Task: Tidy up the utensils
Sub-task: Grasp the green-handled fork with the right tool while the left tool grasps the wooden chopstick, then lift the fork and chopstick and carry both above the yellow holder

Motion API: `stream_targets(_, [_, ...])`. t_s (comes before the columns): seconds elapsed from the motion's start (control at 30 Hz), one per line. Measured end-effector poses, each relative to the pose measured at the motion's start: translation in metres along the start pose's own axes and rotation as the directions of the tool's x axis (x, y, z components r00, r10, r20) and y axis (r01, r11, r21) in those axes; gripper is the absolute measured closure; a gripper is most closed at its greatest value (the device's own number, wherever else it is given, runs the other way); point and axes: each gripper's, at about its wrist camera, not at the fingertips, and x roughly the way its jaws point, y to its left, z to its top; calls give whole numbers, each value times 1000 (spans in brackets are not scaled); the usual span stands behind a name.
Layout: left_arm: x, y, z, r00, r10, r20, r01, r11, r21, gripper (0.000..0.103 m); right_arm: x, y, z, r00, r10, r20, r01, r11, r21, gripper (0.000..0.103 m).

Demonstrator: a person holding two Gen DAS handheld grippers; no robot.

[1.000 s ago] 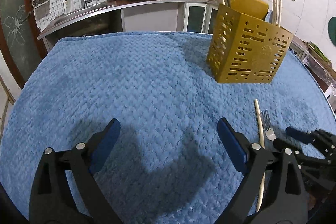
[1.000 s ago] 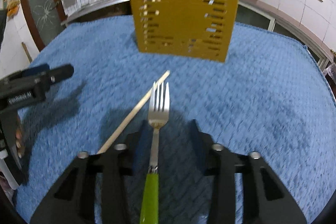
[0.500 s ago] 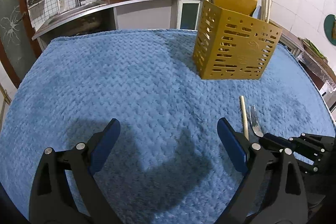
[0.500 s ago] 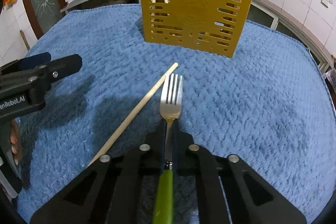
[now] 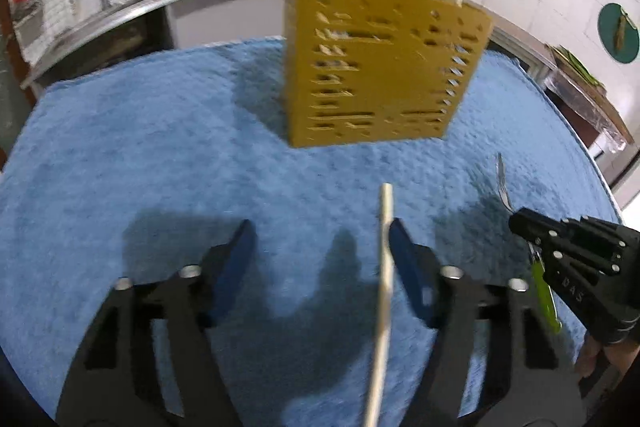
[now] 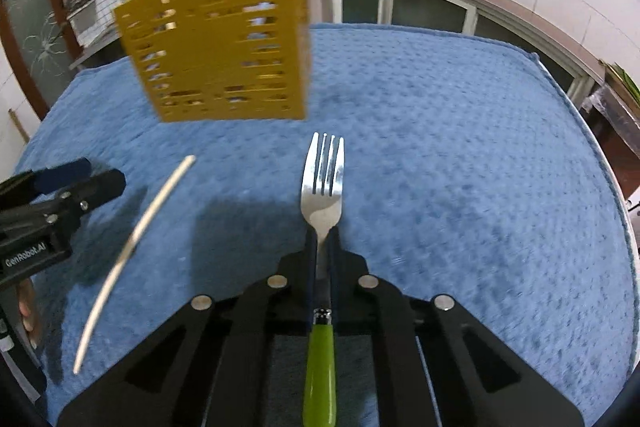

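Lifted off the bench now, the fork (image 6: pixel 322 183) sits pinched in the right gripper (image 6: pixel 321 239) – left gripper (image 5: pixel 318 247) spread around the chopstick (image 5: pixel 382 291) – best centred before closing.

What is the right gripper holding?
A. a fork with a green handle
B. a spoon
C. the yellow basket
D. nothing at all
A: in the right wrist view, the right gripper is shut on the fork, pinching its metal neck, with the green handle running back between the arms.
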Motion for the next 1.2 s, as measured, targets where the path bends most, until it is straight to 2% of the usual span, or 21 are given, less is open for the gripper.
stream_targets(0.17, [20, -19, 6, 999, -15, -49, 17, 999, 41, 63, 5, -13, 2, 1000, -1, -7, 1, 1000, 19, 97])
stream_targets(0.33, [37, -37, 9, 993, -41, -108, 51, 994, 92, 86, 8, -17, 3, 1000, 1, -17, 0, 1000, 21, 97])
stream_targets(0.4, [41, -43, 8, 994, -26, -107, 39, 992, 121, 91, 8, -17, 5, 1000, 0, -24, 0, 1000, 18, 97])
stream_targets(0.53, [46, -47, 12, 992, -36, -125, 53, 990, 129, 98, 8, -13, 7, 999, -2, -44, 3, 1000, 10, 97])
stream_targets(0.67, [47, -37, 15, 988, -79, -131, 90, 992, 84, 99, 5, -13, 8, 999, 4, -38, -4, 1000, 11, 97])
stream_targets(0.8, [34, -24, 18, 991, -99, -85, 102, 994, 35, 99, 0, -14, 10, 1000, 21, -20, -20, 999, 26, 97])
stream_targets(0.97, [-5, -11, 28, 994, -107, 24, 106, 994, 4, 99, -14, -13, 16, 998, 48, 30, -49, 998, 44, 97])
stream_targets(1.07, [-34, -5, 35, 989, -95, 115, 94, 995, 11, 99, -26, -9, 20, 995, 58, 79, -62, 997, 42, 97])
stream_targets(1.2, [-55, 3, 37, 978, -99, 182, 97, 995, 18, 99, -38, -6, 22, 989, 65, 135, -70, 997, 35, 98])
